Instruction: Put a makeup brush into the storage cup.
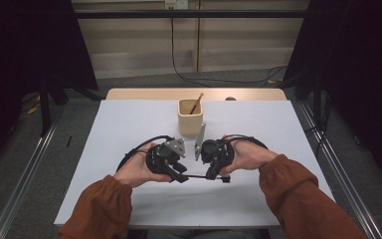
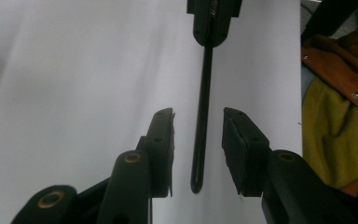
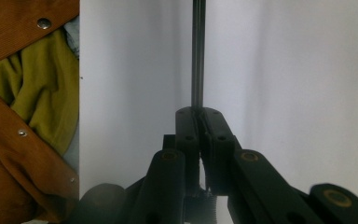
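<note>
Nearest the person, over the front half of the white table (image 1: 129, 199), two hands in rust-brown sleeves (image 1: 99, 209) bring the tongs tip to tip. Between them a thin black rod (image 1: 197, 176) lies level above the table. The right tongs (image 1: 218, 177) are pinched tight on one end of it; in the right gripper view the jaws meet around the rod (image 3: 197, 60), which runs straight away from them. The left tongs (image 1: 179, 177) stand apart, and in the left gripper view the rod's rounded free end (image 2: 200, 140) hangs in the gap, touching neither pad. Farther back, near the table's middle, stands a square pale wooden cup (image 1: 190, 118) with a brown stick (image 1: 196, 103) leaning inside it.
</note>
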Motion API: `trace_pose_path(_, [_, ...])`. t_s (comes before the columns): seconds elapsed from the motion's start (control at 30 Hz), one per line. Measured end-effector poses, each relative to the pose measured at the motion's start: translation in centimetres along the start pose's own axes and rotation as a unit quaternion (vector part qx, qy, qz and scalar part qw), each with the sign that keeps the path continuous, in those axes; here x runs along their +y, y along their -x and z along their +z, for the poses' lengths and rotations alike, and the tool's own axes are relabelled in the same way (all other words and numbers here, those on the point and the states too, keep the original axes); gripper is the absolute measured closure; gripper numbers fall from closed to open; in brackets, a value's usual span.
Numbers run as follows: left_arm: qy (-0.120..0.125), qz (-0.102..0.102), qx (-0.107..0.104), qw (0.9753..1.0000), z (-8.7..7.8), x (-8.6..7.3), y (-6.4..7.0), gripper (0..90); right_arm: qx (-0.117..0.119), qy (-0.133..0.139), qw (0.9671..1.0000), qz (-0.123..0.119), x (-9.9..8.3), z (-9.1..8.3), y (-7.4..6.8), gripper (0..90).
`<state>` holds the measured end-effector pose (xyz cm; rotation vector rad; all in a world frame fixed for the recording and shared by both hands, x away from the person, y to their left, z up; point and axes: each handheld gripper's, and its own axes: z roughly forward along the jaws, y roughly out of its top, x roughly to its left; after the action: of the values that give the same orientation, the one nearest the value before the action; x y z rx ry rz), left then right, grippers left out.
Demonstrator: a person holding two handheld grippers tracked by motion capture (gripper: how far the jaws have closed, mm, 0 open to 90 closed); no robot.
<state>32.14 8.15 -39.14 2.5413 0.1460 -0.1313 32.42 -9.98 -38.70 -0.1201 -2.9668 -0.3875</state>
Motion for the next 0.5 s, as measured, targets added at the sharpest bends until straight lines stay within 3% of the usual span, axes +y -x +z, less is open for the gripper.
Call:
trace_pose_path(0.07, [-0.003, -0.004, -0.003, 1.0, 0.28, 0.12, -0.08, 59.5, 0.0, -0.004, 1.0, -0.002, 0.12, 0.05, -0.08, 86.1])
trace_pose_path(0.27, [-0.005, 0.002, -0.017, 0.9998, 0.75, 0.27, -0.14, 73.8, 0.005, -0.007, 1.0, -0.005, 0.14, 0.14, -0.16, 86.1])
trace_pose_path(0.5, [0.001, 0.001, -0.028, 0.9996, 0.85, 0.31, -0.14, 81.2, 0.003, 0.001, 1.0, -0.004, 0.22, 0.0, -0.25, 86.2])
